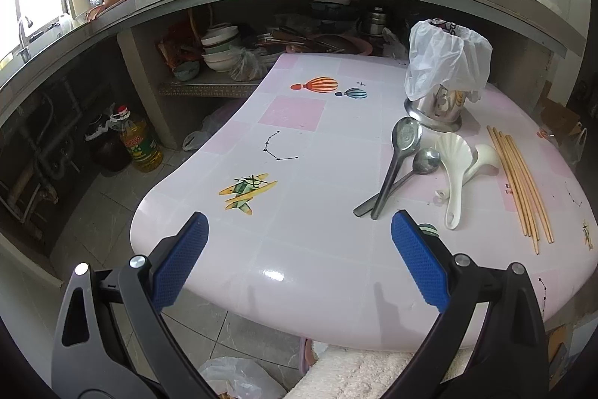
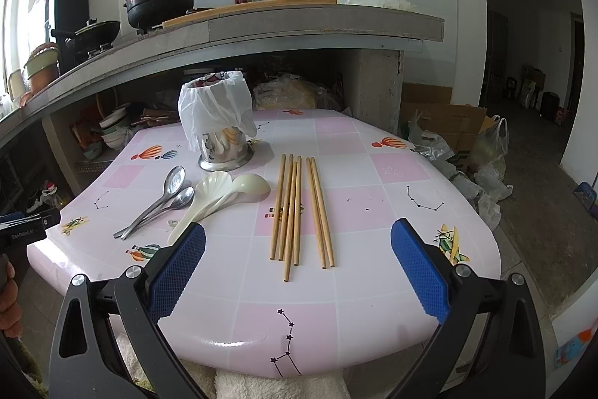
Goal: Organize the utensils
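On the pink-and-white table (image 2: 336,212) lie several wooden chopsticks (image 2: 295,208), two metal spoons (image 2: 164,202) and two white plastic spoons (image 2: 220,193). A metal holder (image 2: 224,152) with a white plastic bag over it stands behind them. The same things show in the left wrist view: chopsticks (image 1: 519,186), metal spoons (image 1: 400,167), white spoons (image 1: 459,167), holder (image 1: 444,88). My left gripper (image 1: 299,223) is open and empty above the table's near left edge. My right gripper (image 2: 299,230) is open and empty, just short of the chopsticks' near ends.
A kitchen counter (image 2: 261,25) with pots, bottles and an appliance runs behind the table. Bowls (image 1: 220,47) sit on the shelf under it. An oil bottle (image 1: 140,141) stands on the floor at left. A cardboard box and bags (image 2: 467,144) lie at right.
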The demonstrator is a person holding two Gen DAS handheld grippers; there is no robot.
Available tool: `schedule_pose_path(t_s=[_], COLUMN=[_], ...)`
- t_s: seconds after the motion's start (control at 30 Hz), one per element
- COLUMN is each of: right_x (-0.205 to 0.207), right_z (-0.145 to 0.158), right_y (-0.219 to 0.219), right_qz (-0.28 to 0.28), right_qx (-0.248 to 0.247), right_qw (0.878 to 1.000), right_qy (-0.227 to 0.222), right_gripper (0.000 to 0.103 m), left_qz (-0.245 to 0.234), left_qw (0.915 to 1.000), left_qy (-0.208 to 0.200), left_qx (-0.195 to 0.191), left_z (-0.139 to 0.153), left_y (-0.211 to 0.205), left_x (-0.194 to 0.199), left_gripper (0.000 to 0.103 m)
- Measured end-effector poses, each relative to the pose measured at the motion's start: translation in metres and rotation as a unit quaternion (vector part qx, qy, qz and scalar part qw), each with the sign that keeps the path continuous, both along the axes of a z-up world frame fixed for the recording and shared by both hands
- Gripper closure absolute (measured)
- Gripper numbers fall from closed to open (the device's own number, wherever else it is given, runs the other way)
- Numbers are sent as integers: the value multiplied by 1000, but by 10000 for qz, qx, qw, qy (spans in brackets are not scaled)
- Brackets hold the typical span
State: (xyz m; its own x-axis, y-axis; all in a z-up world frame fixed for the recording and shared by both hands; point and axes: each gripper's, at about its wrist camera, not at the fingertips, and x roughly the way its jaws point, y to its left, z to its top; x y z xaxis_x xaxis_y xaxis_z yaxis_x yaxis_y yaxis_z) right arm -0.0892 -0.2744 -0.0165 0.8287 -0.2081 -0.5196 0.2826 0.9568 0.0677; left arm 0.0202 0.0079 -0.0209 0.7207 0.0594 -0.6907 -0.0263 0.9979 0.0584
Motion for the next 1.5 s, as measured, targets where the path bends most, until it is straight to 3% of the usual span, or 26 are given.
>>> schedule_pose_path(t_s=[1.5], right_x=[0], right_z=[-1], right_y=[-1], right_qz=[-10], right_qx=[4], right_qw=[10000], right_qy=[13], right_gripper=[6], left_qz=[-37], left_qw=[10000], left_qy=[-3], left_qx=[8], left_z=[-1], left_y=[-3], left_x=[-1], left_gripper=[8])
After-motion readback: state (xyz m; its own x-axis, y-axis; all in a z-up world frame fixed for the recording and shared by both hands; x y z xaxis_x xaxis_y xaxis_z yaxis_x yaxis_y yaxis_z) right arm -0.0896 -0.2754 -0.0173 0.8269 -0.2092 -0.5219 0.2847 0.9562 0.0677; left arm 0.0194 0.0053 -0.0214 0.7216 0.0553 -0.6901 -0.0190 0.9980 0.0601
